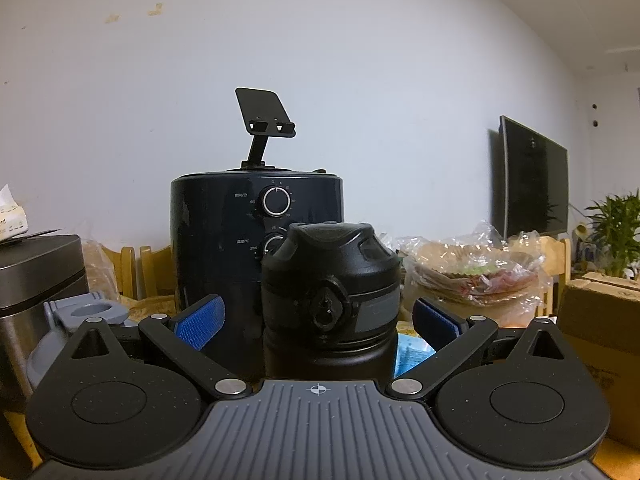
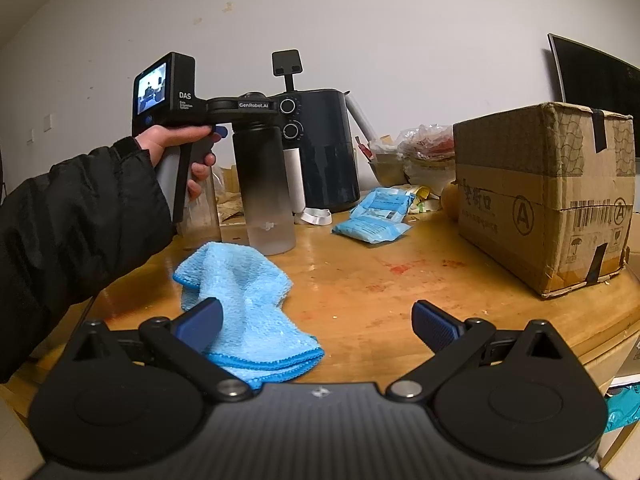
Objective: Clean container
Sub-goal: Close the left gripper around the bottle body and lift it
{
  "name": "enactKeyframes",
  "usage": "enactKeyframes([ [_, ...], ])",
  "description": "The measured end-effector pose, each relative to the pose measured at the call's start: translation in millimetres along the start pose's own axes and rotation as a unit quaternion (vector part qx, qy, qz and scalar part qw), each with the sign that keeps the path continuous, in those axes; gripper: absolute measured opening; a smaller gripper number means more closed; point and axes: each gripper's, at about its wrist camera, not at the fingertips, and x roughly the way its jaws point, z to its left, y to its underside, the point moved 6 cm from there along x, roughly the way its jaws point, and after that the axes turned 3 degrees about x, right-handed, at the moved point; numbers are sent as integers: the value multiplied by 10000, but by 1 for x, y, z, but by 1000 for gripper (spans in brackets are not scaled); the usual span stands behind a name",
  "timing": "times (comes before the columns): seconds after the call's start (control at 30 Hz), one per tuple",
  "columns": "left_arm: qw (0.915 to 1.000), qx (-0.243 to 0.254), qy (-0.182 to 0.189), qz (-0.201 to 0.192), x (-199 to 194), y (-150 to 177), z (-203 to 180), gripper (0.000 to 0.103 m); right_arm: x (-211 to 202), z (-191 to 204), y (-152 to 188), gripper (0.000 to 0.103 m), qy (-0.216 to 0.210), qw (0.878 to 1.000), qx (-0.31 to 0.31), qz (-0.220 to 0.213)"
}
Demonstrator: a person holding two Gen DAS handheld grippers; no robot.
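On the left of the right wrist view, my left hand (image 2: 180, 148) holds my left gripper (image 1: 318, 316) up by the bottle (image 2: 264, 184). The bottle stands straight up on the table (image 2: 400, 288), black lid on top. The gripper's blue pads (image 1: 200, 320) are wide apart around the lid, not touching. Lower down lies a blue cloth (image 2: 248, 304). My right gripper (image 2: 318, 324) is open and empty.

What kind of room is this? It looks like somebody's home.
Most likely a home dining or living area: an air fryer and food bags crowd a round wooden table, with a wall-mounted TV and a houseplant nearby.
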Motion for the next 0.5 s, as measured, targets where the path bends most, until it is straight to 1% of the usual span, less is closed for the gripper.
enactKeyframes([
  [0.23, 10000, 24, 48, -23, 3, -3, -6, 103, 0, -1, 0, 103, 14, 10000, 12, 4],
  [0.5, 10000, 75, -58, -6, 7, -3, -6, 103, -1, -3, 0, 103, 40, 10000, 39, -5],
])
